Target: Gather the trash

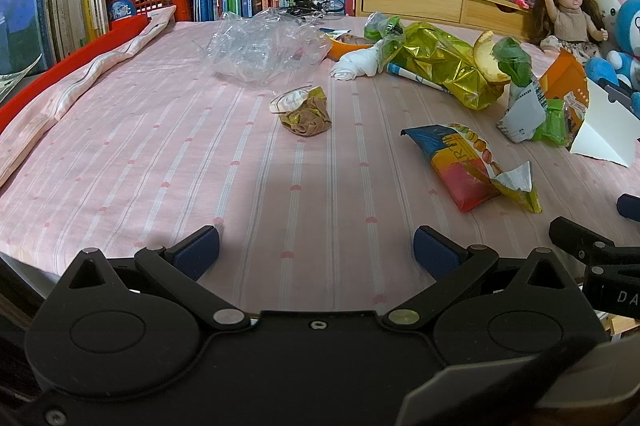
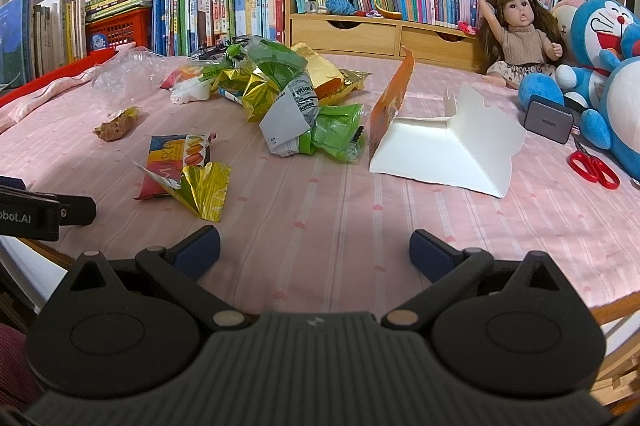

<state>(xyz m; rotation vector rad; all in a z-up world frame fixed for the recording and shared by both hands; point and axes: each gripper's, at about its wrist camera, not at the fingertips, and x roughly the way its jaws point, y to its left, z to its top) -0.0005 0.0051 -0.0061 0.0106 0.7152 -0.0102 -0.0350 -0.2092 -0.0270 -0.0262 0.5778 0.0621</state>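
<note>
Left wrist view shows the left hand-held gripper (image 1: 316, 252) spread wide and empty, low over the pink striped bed (image 1: 160, 153). The right hand-held gripper (image 2: 314, 252) is likewise spread, holding nothing. All the trash lies ahead of them on the sheet: a red and yellow snack wrapper (image 2: 182, 171) nearest, a small brown crumpled wad (image 1: 304, 111) further in, a clear plastic bag (image 1: 264, 49) near the books, a heap of gold foil (image 1: 444, 65) and green packets (image 2: 316, 121), and an opened white carton (image 2: 444, 149) to the right.

I'd judge everything here light and limp. The foil and film look slick and will crumple, so pinching a raised fold or torn edge seems best. The carton is stiffer; its upright flap looks the easiest hold. The doll (image 2: 518, 33) and the red scissors (image 2: 594, 167) are not trash.
</note>
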